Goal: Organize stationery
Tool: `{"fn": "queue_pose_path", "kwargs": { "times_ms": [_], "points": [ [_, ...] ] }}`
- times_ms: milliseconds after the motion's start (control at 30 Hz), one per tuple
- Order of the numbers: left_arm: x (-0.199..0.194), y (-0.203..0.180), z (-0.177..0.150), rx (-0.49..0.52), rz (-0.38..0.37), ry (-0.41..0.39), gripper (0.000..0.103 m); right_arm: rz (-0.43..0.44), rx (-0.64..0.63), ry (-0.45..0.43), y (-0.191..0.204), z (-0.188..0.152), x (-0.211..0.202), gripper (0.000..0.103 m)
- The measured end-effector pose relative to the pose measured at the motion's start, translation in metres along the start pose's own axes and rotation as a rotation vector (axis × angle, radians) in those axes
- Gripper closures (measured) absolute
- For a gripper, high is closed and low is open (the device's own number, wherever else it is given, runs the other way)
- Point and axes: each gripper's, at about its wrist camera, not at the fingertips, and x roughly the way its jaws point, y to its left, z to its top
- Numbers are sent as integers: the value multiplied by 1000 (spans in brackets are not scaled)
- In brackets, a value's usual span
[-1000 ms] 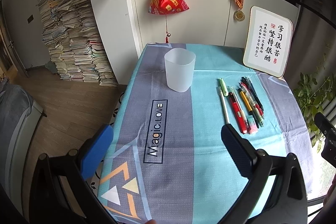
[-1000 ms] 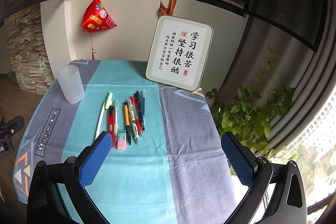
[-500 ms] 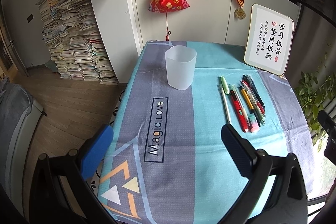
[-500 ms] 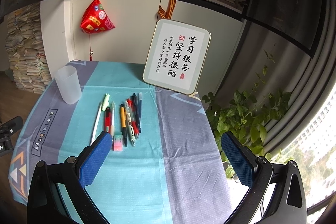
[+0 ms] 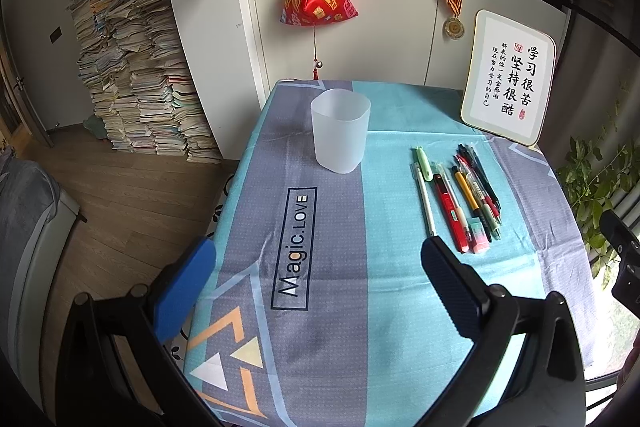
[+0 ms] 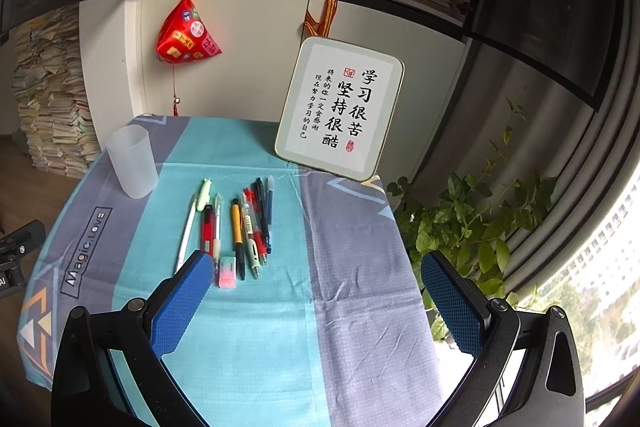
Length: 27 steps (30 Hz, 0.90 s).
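Both grippers nudged nearer the cup (image 5: 340, 131); nothing grasped. Left gripper (image 5: 316, 279) and right gripper (image 6: 316, 291) gape empty. Pens (image 6: 240, 227), eraser (image 6: 227, 271) lie right of cup. Sorting unstarted.

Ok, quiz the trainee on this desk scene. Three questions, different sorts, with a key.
1. True or false: the cup already holds pens.
2. Multiple choice: the eraser lies (A) inside the cup, (B) at the near end of the pens, (C) against the sign.
3. Fill in: both the left gripper and the right gripper are ____ and hold nothing.

Key: 1 false; 2 B; 3 open.
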Motion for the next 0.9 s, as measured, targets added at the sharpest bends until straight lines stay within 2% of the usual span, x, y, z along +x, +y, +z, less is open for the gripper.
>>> {"fn": "queue_pose_path", "kwargs": {
  "times_ms": [900],
  "points": [
    [1, -3, 0, 6, -8, 6, 1, 11, 4, 7, -2, -1, 6, 0]
  ]
}}
